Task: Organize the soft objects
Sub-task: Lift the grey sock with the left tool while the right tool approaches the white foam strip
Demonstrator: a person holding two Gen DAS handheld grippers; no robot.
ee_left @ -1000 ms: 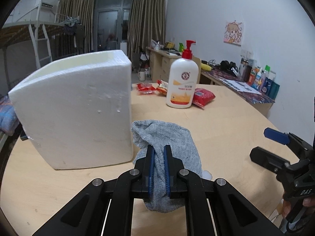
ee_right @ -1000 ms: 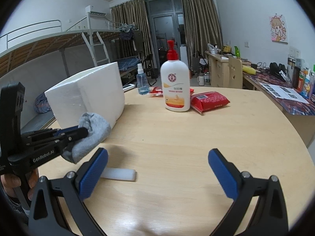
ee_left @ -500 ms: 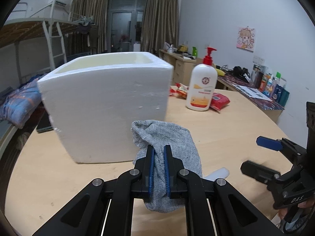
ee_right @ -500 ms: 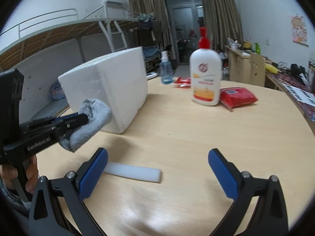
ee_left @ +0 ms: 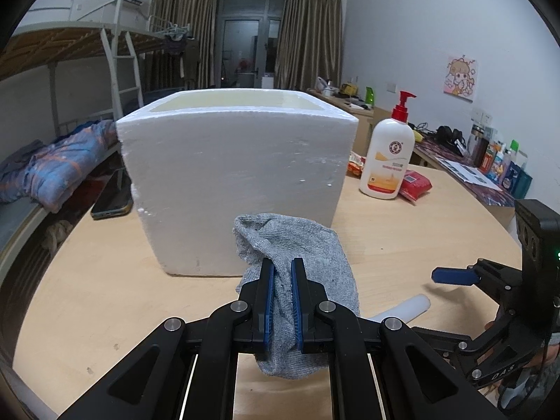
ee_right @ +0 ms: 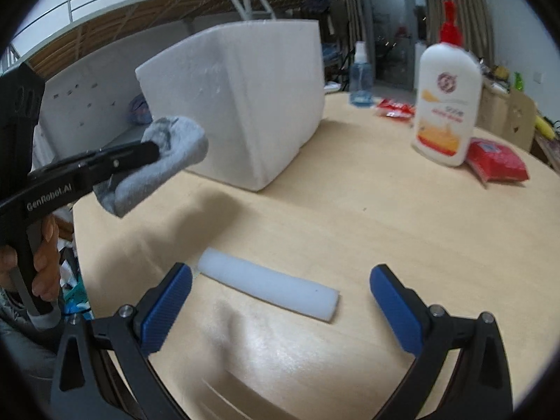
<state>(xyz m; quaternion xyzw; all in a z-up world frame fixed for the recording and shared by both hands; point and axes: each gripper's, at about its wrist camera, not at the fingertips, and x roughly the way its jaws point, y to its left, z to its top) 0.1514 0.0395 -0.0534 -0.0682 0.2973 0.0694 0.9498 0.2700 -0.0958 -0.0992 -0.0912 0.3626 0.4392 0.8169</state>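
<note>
Left wrist view: left claw (ee_left: 280, 294) was clamped on grey sock (ee_left: 297, 252), held above the worktop (ee_left: 105, 297), just in front of the white foam box (ee_left: 238, 175).
Right wrist view: right claw (ee_right: 280, 301) stood wide, holding nothing.
Foam stick (ee_right: 267, 288): lay flat on the worktop between the right claw's pads.
Lotion bottle (ee_right: 446, 101): upright, beside red packet (ee_right: 497, 164).

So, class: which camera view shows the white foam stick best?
The right wrist view: the white foam stick lies whole on the table, before the open right hand-held gripper. The left wrist view shows only one end.
</note>
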